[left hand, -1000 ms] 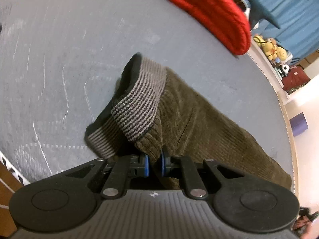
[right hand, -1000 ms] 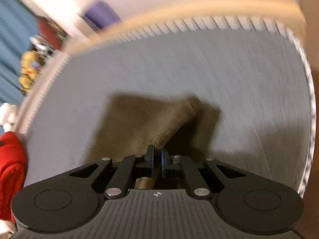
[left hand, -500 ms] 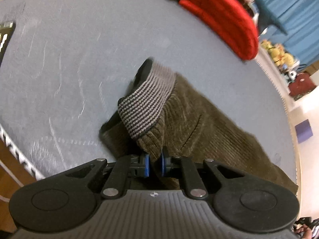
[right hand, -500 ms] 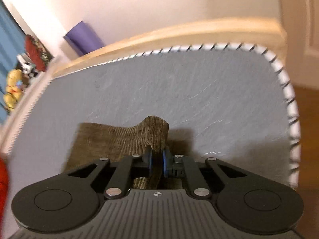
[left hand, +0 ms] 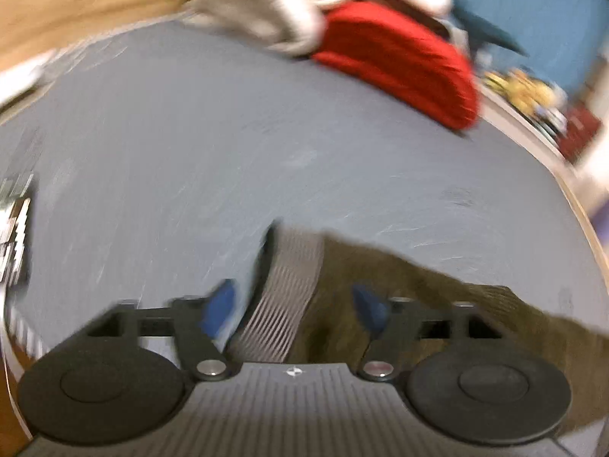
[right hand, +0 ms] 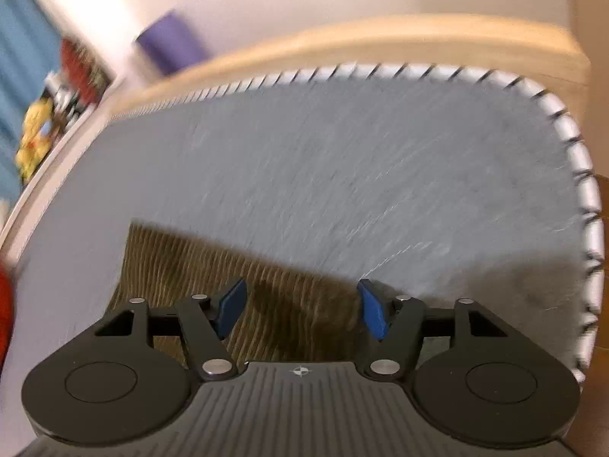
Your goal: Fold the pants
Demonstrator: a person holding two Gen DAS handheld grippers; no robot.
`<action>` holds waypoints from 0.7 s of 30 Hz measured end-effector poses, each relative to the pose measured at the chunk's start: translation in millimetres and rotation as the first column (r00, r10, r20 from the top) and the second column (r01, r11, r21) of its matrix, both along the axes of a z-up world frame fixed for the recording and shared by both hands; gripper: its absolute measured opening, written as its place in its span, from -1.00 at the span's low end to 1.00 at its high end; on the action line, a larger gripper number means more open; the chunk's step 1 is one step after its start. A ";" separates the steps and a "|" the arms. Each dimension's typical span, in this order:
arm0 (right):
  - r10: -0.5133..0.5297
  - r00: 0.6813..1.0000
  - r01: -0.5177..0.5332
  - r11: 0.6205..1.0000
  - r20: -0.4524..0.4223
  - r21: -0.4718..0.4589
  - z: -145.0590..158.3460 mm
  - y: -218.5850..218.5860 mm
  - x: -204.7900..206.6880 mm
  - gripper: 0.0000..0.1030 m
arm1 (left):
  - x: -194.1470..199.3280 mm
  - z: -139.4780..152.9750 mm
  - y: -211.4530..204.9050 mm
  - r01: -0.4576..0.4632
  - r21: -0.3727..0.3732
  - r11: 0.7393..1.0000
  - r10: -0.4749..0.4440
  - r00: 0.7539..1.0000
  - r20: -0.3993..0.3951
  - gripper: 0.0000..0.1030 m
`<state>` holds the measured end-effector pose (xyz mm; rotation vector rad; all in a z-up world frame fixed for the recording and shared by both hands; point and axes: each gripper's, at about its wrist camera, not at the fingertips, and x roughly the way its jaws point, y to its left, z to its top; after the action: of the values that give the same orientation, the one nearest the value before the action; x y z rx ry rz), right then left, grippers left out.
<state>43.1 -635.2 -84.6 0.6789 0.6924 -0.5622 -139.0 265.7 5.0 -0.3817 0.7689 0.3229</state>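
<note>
The brown corduroy pants (left hand: 411,289) lie flat on the grey mat (left hand: 236,160). Their grey striped waistband (left hand: 293,289) lies under my left gripper (left hand: 295,306), which is open with its blue pads apart above the cloth. In the right wrist view the leg end of the pants (right hand: 213,270) lies flat on the mat (right hand: 342,152). My right gripper (right hand: 304,312) is open over that edge and holds nothing. Both views are blurred by motion.
A red garment (left hand: 403,61) and a pale grey garment (left hand: 262,19) lie at the far side of the mat. The mat's striped edge (right hand: 582,198) runs close on the right. A purple object (right hand: 171,42) and toys (right hand: 34,133) stand beyond it.
Both grippers have opened and let go of the pants. The cloth that was held up now lies flat on the mat. Both grippers have pulled back.
</note>
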 end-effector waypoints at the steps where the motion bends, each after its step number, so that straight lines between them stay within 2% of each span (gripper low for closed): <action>1: 0.033 0.999 -0.034 0.999 -0.013 -0.042 1.7 1.5 4.1 0.36 | 13.9 1.3 3.2 0.053 0.008 0.999 -0.053 0.999 -0.004 0.77; 3: 0.097 0.995 -0.100 0.990 -0.034 -0.100 1.2 5.1 11.5 0.41 | 42.3 -4.6 14.0 0.095 0.018 0.995 -0.094 0.994 -0.050 0.77; 5: 0.151 0.987 -0.158 0.976 -0.055 -0.147 -0.6 9.5 12.6 0.45 | 64.0 -19.9 28.4 0.137 -0.010 0.991 -0.137 0.986 -0.094 0.78; 7: 0.202 0.977 -0.211 0.960 -0.071 -0.184 0.9 11.3 15.3 0.45 | 80.3 -45.7 45.5 0.166 -0.085 0.982 -0.177 0.974 -0.143 0.80; 9: 0.238 0.968 -0.249 0.946 -0.077 -0.208 0.4 13.2 15.1 0.41 | 85.1 -69.9 59.4 0.170 -0.166 0.971 -0.195 0.969 -0.150 0.86; 10: 0.250 0.965 -0.261 0.941 -0.077 -0.215 2.2 15.1 11.5 0.36 | 86.0 -81.7 67.4 0.174 -0.234 0.957 -0.210 0.967 -0.141 0.86; 11: 0.259 0.963 -0.270 0.936 -0.078 -0.224 2.6 14.4 10.5 0.21 | 87.1 -90.0 72.1 0.176 -0.288 0.941 -0.222 0.966 -0.133 0.86; 12: 0.268 0.961 -0.278 0.933 -0.074 -0.229 5.4 13.9 6.7 0.13 | 88.4 -95.9 74.7 0.182 -0.323 0.929 -0.231 0.965 -0.122 0.86; 13: 0.278 0.958 -0.286 0.930 -0.068 -0.229 6.4 15.4 1.9 -0.03 | 90.8 -98.7 74.1 0.194 -0.330 0.924 -0.243 0.963 -0.115 0.85; 14: 0.294 0.954 -0.299 0.927 -0.058 -0.227 7.8 15.4 1.5 -0.20 | 94.7 -98.6 69.8 0.229 -0.320 0.919 -0.275 0.955 -0.107 0.75; 15: 0.305 0.951 -0.310 0.922 -0.059 -0.233 9.4 16.6 3.2 -0.24 | 99.1 -97.5 63.8 0.268 -0.307 0.913 -0.311 0.945 -0.099 0.72; 16: 0.314 0.947 -0.321 0.914 -0.069 -0.250 10.8 19.5 3.7 -0.28 | 102.2 -97.1 57.2 0.281 -0.266 0.922 -0.319 0.942 -0.109 0.65; 18: 0.324 0.943 -0.334 0.902 -0.082 -0.274 12.7 22.8 4.9 -0.32 | 104.3 -97.7 48.6 0.288 -0.213 0.934 -0.319 0.939 -0.128 0.41; 20: 0.308 0.949 -0.316 0.913 -0.070 -0.256 15.2 20.7 4.5 -0.36 | 103.1 -93.1 49.5 0.290 -0.199 0.936 -0.317 0.941 -0.116 0.01; 21: 0.300 0.952 -0.306 0.919 -0.063 -0.248 17.0 19.5 3.4 -0.37 | 102.1 -89.5 50.2 0.293 -0.191 0.937 -0.316 0.943 -0.105 -0.06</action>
<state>46.4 -615.7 -67.7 0.3145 0.7164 -0.3637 -36.9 315.9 -84.5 -0.3992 0.9785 -0.0122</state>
